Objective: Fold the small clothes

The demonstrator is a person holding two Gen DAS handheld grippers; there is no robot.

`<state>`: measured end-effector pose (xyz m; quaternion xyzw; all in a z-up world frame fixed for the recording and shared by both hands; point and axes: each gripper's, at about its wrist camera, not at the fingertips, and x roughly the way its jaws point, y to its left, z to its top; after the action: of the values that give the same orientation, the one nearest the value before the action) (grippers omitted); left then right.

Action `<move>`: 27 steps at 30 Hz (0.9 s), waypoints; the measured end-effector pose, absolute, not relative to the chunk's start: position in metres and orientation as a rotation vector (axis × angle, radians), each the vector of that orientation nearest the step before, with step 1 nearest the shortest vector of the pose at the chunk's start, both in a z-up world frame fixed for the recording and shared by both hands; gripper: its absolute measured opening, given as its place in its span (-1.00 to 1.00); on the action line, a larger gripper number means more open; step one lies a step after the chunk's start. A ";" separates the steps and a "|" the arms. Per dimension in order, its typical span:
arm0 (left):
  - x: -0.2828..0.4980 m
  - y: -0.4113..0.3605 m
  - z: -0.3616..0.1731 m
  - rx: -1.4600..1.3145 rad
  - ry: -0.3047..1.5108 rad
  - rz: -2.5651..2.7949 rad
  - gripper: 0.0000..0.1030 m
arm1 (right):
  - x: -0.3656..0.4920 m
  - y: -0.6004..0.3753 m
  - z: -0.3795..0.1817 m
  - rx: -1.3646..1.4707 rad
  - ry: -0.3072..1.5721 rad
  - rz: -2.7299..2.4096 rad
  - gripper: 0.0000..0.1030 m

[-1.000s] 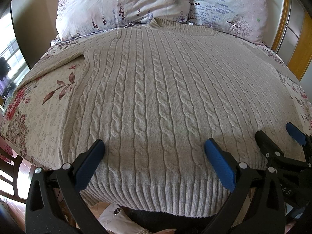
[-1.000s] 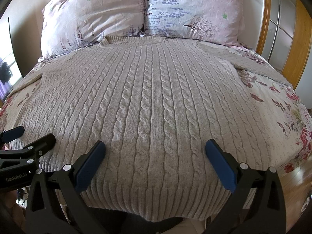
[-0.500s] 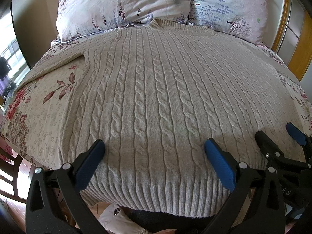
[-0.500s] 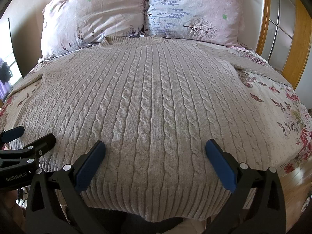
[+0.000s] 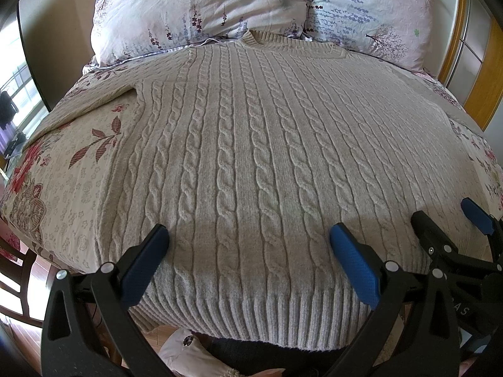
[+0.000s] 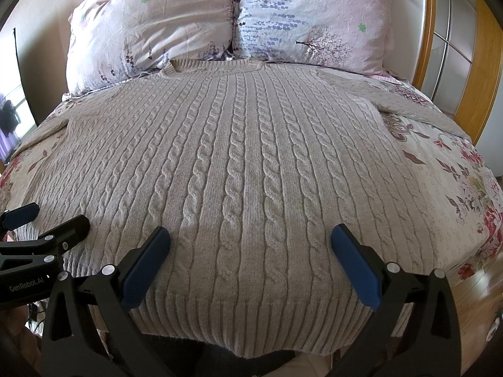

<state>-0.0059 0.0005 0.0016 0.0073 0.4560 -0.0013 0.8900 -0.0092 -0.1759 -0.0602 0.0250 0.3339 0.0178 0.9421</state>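
Bedroom setting: floral-print bedspread [image 5: 63,169] across the frame, 2 lilac flower-printed pillows [image 6: 151,28] along the top edge, orange wooden headboard [image 6: 481,62] at upper right.

Item 1: beige cable-knit sweater [image 5: 251,144], laid flat and face up, filling the centre of both views. Neckline at top centre against the pillows; ribbed hem [image 5: 251,317] at lower centre, hanging slightly over the bed's near edge. 1 sleeve runs off toward the upper left of the left wrist view, the other toward the upper right of the right wrist view.

Item 2: your left gripper [image 5: 248,254], blue-padded jaws spread wide, nothing between them, poised over the hem's left part.

Item 3: your right gripper [image 6: 251,251], likewise spread wide and empty, over the hem's right part.

Step in hand, by my judgement: folding not yet begun; garment fully spread, no crease made. Next move calls for closing each gripper on an edge, probably a side seam or sleeve, pinching both knit layers together so the thick fabric lifts evenly.
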 end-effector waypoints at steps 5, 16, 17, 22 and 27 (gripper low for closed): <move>-0.006 0.000 0.002 0.015 0.947 -0.003 0.97 | -0.009 -0.176 -0.060 0.051 0.680 0.037 0.97; -0.004 0.000 0.004 0.019 0.964 -0.007 0.97 | -0.006 -0.174 -0.051 0.030 0.693 0.067 0.97; -0.002 0.001 0.005 0.020 0.972 -0.009 0.97 | -0.006 -0.174 -0.052 0.027 0.695 0.072 0.97; 0.012 0.002 0.006 0.040 1.044 -0.039 0.97 | 0.005 -0.176 -0.052 -0.014 0.708 0.153 0.97; 0.026 0.002 0.007 0.062 1.094 -0.072 0.97 | 0.010 -0.188 -0.054 -0.022 0.690 0.244 0.97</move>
<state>0.0257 0.0021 0.0065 0.0297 0.5200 -0.0340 0.8530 0.0097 -0.1881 -0.0538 -0.0107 0.3375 0.1195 0.9336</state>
